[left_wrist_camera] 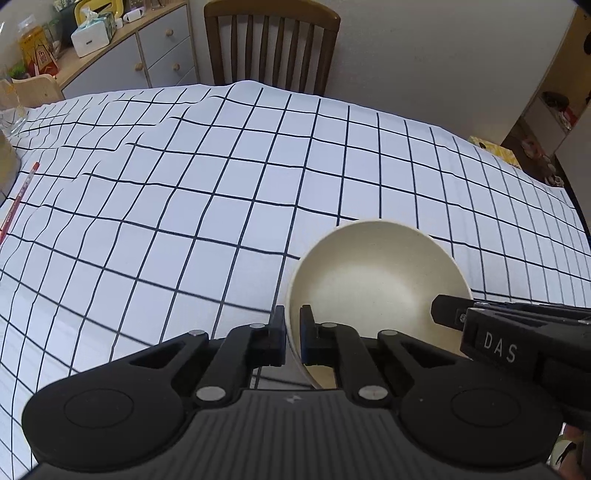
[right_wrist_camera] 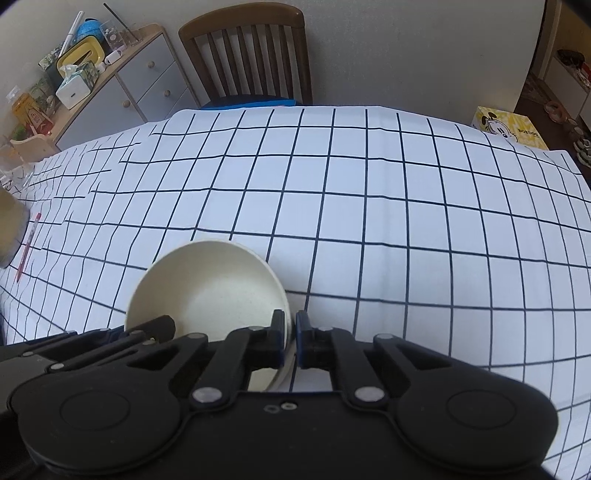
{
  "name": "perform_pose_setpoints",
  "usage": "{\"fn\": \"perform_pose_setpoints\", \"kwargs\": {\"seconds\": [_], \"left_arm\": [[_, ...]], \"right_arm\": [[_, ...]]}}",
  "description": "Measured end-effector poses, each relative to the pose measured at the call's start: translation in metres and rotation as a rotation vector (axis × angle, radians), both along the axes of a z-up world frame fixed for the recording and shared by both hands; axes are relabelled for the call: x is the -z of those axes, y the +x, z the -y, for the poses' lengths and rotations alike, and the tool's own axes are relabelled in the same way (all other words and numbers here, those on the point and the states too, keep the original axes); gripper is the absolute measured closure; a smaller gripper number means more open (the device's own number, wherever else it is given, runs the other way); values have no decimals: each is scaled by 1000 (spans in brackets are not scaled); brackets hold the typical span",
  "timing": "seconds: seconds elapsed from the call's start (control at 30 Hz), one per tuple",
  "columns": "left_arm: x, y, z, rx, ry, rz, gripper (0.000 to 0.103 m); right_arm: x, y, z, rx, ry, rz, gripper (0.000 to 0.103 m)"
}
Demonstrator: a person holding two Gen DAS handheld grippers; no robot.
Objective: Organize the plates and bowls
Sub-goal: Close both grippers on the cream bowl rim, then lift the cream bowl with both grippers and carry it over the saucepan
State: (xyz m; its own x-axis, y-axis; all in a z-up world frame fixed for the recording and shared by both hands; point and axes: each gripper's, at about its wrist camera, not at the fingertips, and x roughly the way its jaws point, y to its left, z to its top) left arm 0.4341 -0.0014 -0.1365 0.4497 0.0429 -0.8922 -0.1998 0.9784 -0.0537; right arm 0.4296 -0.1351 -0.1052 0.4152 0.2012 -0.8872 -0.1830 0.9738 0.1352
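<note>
A white tablecloth (left_wrist_camera: 192,192) with a dark grid covers the table, rumpled into low folds far ahead and to the left of both tongs. Beyond its far edge stands a brown slatted wooden chair (left_wrist_camera: 271,44) against a pale wall, and left of that a grey sideboard (left_wrist_camera: 147,59) with round knobs, its top crowded with a tissue box (left_wrist_camera: 92,33) and other clutter. A red pencil (left_wrist_camera: 20,195) lies on the cloth at the far left, and a yellow box (right_wrist_camera: 511,127) sits at the far right corner. The cream bowl (left_wrist_camera: 376,284) is plain, matte and faintly speckled, empty inside, and tilted so its open side faces forward. It sits between the two tongs, close in front of them. The left gripper (left_wrist_camera: 292,332) is clamped on the bowl's left rim, one finger inside and one outside the wall. The right gripper (right_wrist_camera: 291,334) is clamped likewise on the opposite rim. Whether the bowl's base touches the cloth cannot be told.
</note>
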Motion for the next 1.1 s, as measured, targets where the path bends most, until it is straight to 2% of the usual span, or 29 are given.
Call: {"fn": "perform_pose_setpoints", "kwargs": {"seconds": [0.37,0.7,1.1], "left_arm": [[-39,-45,14,36,5,25,97],[-83,-107,34,102,9,58,97],[-101,-190,63,212,7,55,96]], "right_arm": [[-33,-43,10,15,4,21,97],[-74,-107,23,40,1,68,97],[-91,-195,43,114,-6,78,96]]}}
